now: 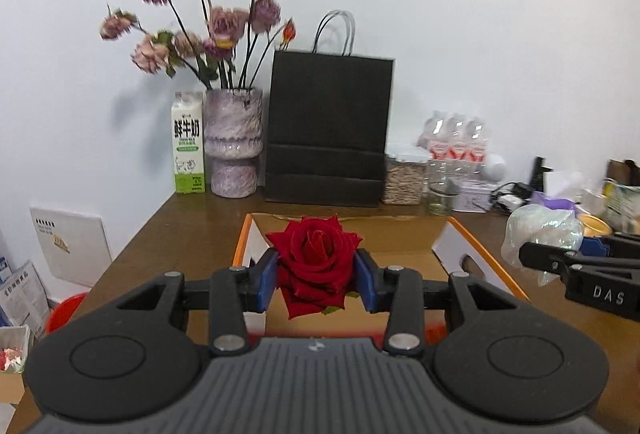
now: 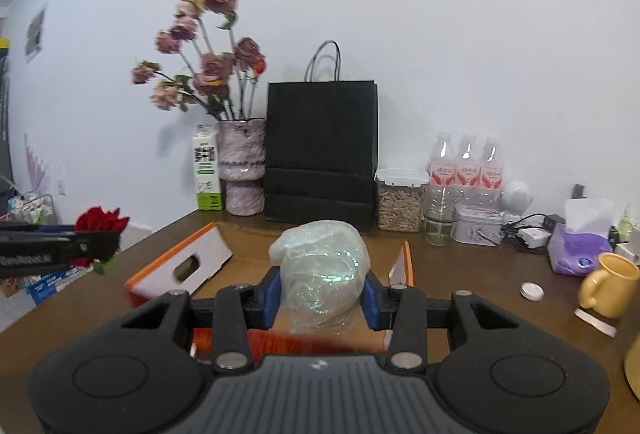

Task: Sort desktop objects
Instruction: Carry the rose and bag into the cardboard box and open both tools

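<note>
My left gripper [image 1: 316,280] is shut on a red rose [image 1: 316,258] and holds it above the open cardboard box [image 1: 400,238] with orange edges. The rose also shows at the left of the right wrist view [image 2: 102,222]. My right gripper [image 2: 320,298] is shut on a crumpled ball of iridescent plastic wrap [image 2: 320,262], held above the same box [image 2: 184,266]. In the left wrist view the wrap [image 1: 540,230] and the right gripper's fingers [image 1: 560,258] are at the right.
At the back of the brown table [image 1: 180,230] stand a milk carton [image 1: 188,146], a vase of dried flowers [image 1: 233,142], a black paper bag [image 1: 328,130], a jar of seeds [image 2: 400,202], a glass jar [image 2: 440,214], bottles [image 2: 466,162]. A yellow mug [image 2: 610,284] and tissue pack [image 2: 580,250] sit right.
</note>
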{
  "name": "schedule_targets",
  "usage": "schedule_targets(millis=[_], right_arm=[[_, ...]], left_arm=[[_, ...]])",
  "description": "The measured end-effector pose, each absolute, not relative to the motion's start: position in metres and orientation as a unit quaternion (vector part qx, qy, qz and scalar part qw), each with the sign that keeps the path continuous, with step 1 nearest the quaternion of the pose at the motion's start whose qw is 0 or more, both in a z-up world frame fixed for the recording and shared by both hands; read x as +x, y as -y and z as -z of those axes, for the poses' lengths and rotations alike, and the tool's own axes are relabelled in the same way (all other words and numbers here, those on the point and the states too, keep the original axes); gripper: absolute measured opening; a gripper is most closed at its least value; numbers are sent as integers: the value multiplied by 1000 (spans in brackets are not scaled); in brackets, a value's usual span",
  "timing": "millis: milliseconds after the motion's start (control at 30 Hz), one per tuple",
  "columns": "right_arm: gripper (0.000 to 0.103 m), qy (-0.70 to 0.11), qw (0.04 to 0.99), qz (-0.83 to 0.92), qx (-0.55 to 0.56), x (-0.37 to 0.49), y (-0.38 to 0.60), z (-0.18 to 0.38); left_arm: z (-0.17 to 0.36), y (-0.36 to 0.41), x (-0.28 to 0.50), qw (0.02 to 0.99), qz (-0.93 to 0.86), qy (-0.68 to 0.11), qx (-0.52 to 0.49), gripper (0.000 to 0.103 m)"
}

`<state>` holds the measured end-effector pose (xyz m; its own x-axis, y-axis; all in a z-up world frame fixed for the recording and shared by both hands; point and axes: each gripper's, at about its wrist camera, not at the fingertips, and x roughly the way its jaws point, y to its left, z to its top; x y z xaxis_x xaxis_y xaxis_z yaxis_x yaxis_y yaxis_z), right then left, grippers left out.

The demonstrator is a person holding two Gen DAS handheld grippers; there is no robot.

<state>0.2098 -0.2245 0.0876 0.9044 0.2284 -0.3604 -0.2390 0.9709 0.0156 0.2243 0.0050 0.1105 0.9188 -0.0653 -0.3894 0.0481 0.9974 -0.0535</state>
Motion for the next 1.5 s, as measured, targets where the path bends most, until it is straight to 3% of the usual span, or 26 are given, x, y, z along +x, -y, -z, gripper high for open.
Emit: schedule_targets(millis=[167, 433, 733, 933, 1033, 1100, 1133, 1167, 1300, 1500], right_arm=[[39, -263, 957, -123, -3, 304, 208, -83], [39, -403, 910, -96, -3, 441, 199, -22], [40, -445, 890, -95, -19, 472, 201, 9], [40, -452, 887, -90, -31, 471, 206, 13], [47, -449, 888, -96, -35, 468, 204, 13], [63, -439, 891, -106, -36, 464, 201, 11], [70, -432, 895, -111, -34, 461, 200, 8], [84, -425, 897, -115, -34, 457, 199, 4], [99, -386, 913, -126, -38, 439, 197, -20], [103, -345, 928, -135, -33, 398, 203, -58]], left_arm=[[-98, 1, 316, 961, 10, -274, -23, 41], [-49, 9, 428, 927, -45, -373, 20, 41], [-9, 3, 462, 889, -61, -452, 30, 41], [-7, 11, 457, 884, -70, -460, 52, 43], [-10, 13, 455, 887, -74, -453, 53, 49], [-18, 10, 452, 900, -70, -428, 42, 60], [-22, 9, 449, 907, -70, -414, 38, 72], [-28, 9, 446, 913, -66, -400, 38, 79], [-52, 5, 426, 936, -51, -346, 27, 103], [-79, -2, 386, 953, -16, -301, -4, 103]])
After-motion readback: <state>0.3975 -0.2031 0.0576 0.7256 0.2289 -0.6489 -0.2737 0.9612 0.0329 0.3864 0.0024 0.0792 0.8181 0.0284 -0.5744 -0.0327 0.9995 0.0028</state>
